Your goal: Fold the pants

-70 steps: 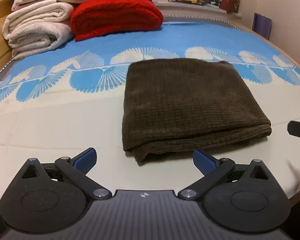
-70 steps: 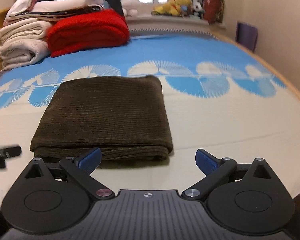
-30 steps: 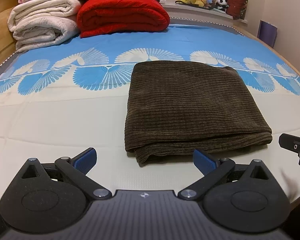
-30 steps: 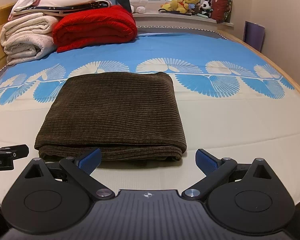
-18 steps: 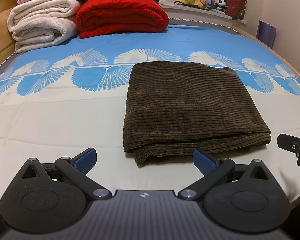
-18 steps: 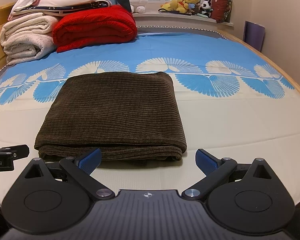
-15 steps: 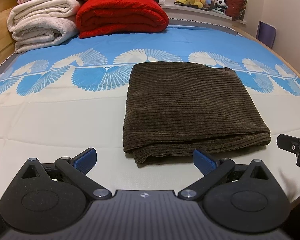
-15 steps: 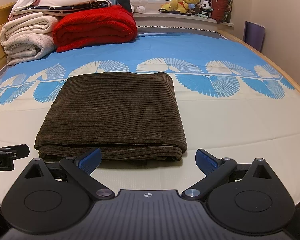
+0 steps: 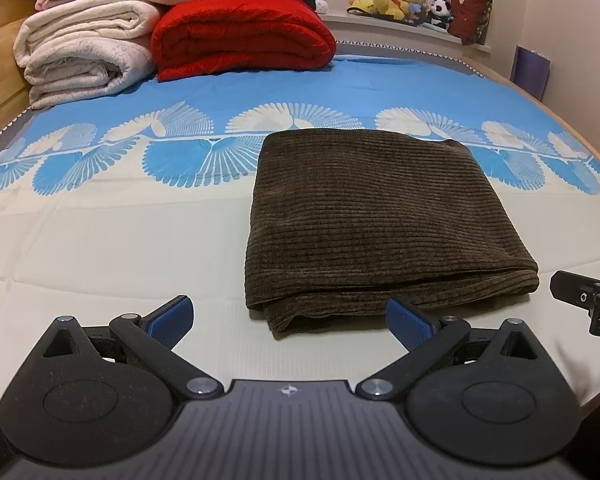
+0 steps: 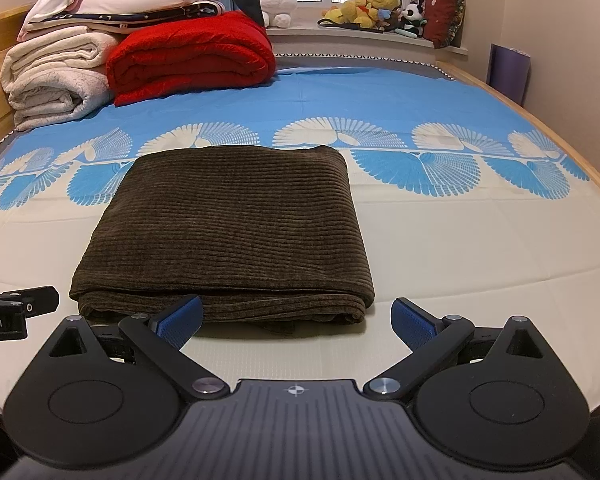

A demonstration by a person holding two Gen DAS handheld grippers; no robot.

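Note:
Dark brown corduroy pants lie folded into a flat rectangle in the middle of the bed, the layered edges facing me. My left gripper hovers open just short of the near left corner of the pants, with nothing between its blue pads. My right gripper is open too, its left pad in front of the near edge and empty. Each gripper's tip shows at the side of the other's view.
The bed sheet is cream near me and blue with white fan patterns farther back. Folded white blankets and a red blanket are stacked at the head. Stuffed toys line the window sill. A wooden bed edge runs along the right.
Both views steadied and shifted slightly since 2.3 s ago; over the last second the pants and both open grippers have stayed nearly still.

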